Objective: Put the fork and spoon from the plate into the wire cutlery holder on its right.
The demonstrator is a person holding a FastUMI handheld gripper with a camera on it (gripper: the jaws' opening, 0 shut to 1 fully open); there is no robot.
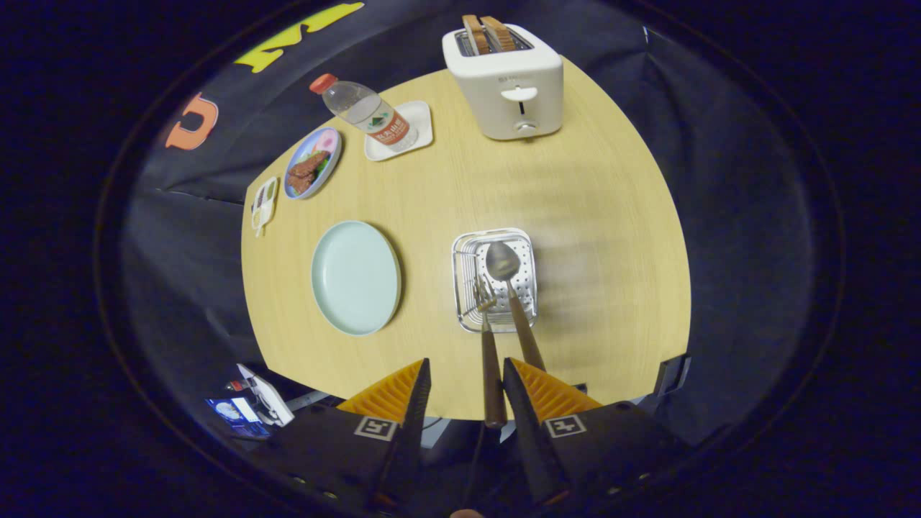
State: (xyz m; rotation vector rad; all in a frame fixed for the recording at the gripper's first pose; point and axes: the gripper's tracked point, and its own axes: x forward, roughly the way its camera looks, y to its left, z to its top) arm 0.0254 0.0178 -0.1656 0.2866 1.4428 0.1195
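Across the round wooden table (575, 216) we see our gripper (466, 378) with its fingers spread apart, gripping nothing. Between them rise the handles of the fork (489, 345) and spoon (514, 302), both standing in the wire cutlery holder (464, 248) (spoon bowl up). To its left lies the pale plate (355, 277); a toaster (504, 83) stands beyond.

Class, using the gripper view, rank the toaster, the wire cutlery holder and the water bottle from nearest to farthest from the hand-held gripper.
1. Wire cutlery holder: just ahead of the fingers of the hand-held gripper, which are apart, with the fork and spoon standing in it.
2. Water bottle: far beyond, to the left, on a white coaster.
3. Toaster: farthest, at the table's back edge.
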